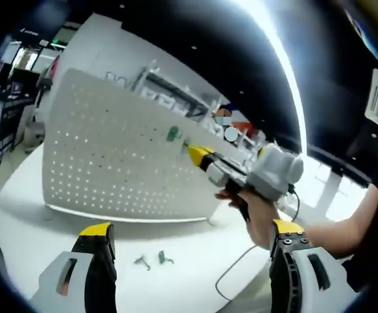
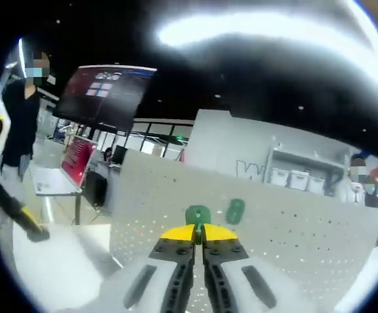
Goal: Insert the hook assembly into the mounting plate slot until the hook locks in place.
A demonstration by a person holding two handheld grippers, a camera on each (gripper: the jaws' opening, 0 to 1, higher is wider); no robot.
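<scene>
Left hand-held gripper (image 1: 192, 251), seen in left gripper view, has jaws spread wide w/ nothing between them, hovering low over the white table (image 1: 25, 195). Just ahead on the table, between the jaws' line of sight, lie two small loose hooks, one grey (image 1: 142, 262) and one green (image 1: 165, 259), close together but apart. Beyond them stands the white perforated mounting plate (image 1: 110, 163), upright on the table. A green hook (image 1: 173, 134) already sits on the plate face near its upper right. The right hand-held gripper (image 1: 192, 152) comes in from the right, held by a person's hand (image 1: 257, 212), yellow tips at the plate just beside that hook. In right gripper view, the right hand-held gripper (image 2: 199, 233) has jaws pressed together, pinching a green hook assembly (image 2: 198, 215) right against the plate (image 2: 293, 228); the other green hook (image 2: 235, 210) sits just beside it on the plate. Far bkgd: shelving w/ bins (image 2: 299, 173).
</scene>
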